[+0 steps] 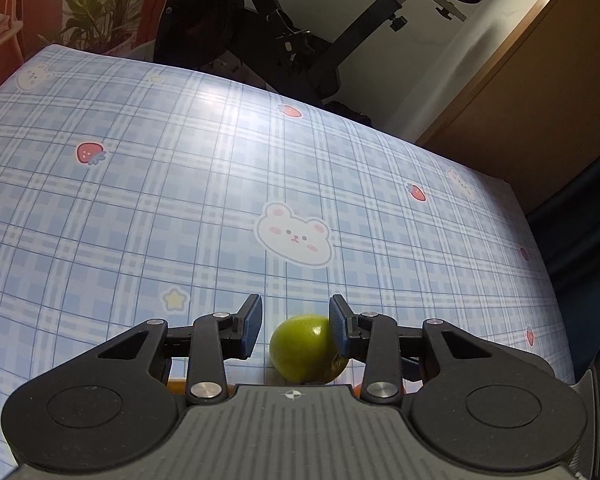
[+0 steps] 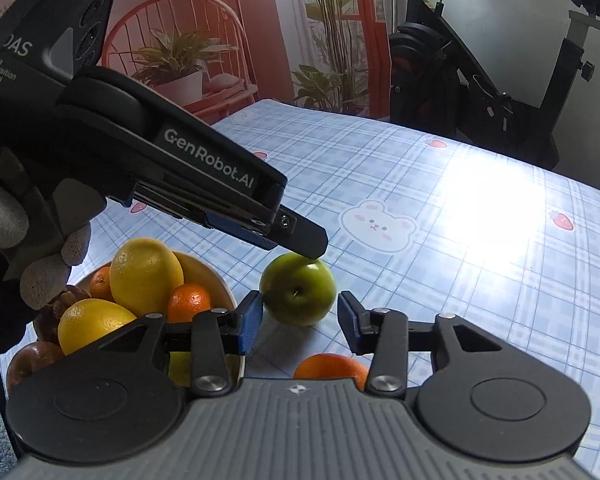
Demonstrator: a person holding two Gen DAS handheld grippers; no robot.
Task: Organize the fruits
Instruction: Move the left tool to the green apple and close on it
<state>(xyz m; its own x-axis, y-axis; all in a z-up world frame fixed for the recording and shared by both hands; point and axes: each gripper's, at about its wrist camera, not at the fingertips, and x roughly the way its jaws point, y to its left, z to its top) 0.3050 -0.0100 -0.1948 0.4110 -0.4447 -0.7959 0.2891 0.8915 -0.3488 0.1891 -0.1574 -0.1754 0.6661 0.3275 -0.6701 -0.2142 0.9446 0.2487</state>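
Left wrist view: left gripper (image 1: 296, 326) parted, green apple (image 1: 306, 348) between jaws, touching right pad; right gripper (image 2: 300, 320) parted, idle.

Checked tablecloth (image 1: 180, 200), exercise bike (image 2: 480, 80), potted plants (image 2: 180, 60), wooden cabinet (image 1: 520, 100).

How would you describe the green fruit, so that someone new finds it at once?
On the blue checked tablecloth, look just right of the fruit bowl. The green apple lies on the cloth outside the bowl, under the left gripper. It is the only green fruit; the others are yellow, orange or reddish.
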